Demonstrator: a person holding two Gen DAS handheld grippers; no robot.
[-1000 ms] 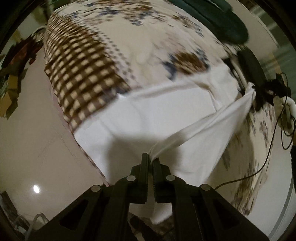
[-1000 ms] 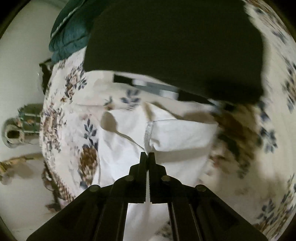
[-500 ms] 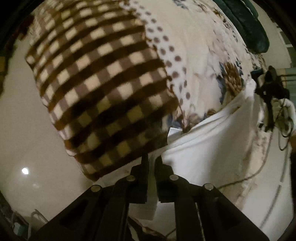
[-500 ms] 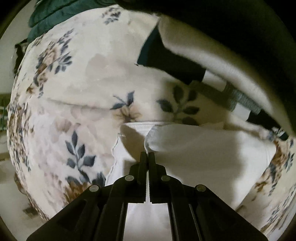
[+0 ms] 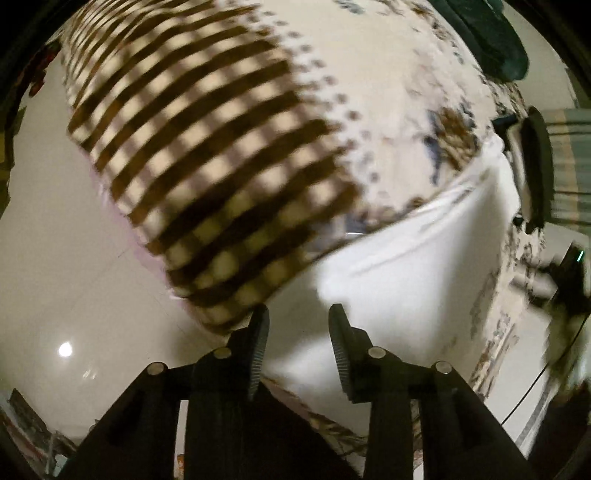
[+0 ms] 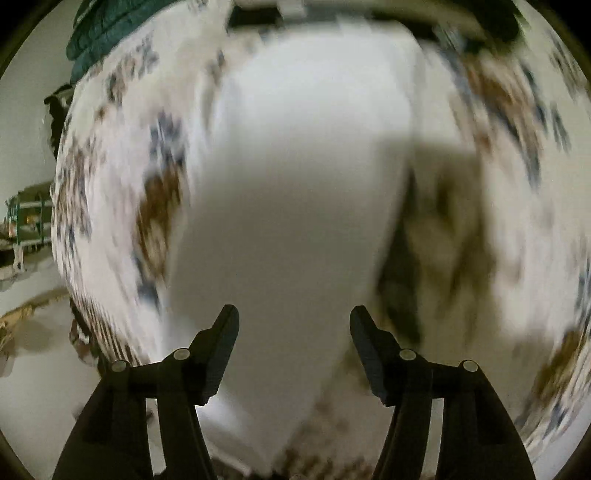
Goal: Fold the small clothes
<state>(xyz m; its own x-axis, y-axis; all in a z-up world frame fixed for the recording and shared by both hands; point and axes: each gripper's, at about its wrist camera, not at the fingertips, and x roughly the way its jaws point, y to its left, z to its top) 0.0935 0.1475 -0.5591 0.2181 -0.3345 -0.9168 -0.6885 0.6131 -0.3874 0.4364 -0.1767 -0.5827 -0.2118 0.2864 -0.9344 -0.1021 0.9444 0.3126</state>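
A white garment [image 5: 413, 266] lies on a floral bedspread [image 5: 388, 110], its edge stretching up to the right. My left gripper [image 5: 298, 314] hovers over the garment's near corner; its jaws are opening and nothing is pinched between them. In the blurred right wrist view the same white garment [image 6: 306, 192] spreads below my right gripper [image 6: 293, 315]. Those jaws are opening wide, with the cloth lying beneath them and not gripped.
A brown checked blanket [image 5: 192, 155] covers the bed's left part, beside pale floor [image 5: 74, 280]. A dark green quilt [image 6: 107, 26] is bunched at the bed's far end. A dark device with a cable [image 5: 535, 166] sits at the right edge.
Both grippers were shut on the white garment and have let go, jaws now apart. The lifted fold has dropped flat on the bed. The right view has swung fast and is blurred.
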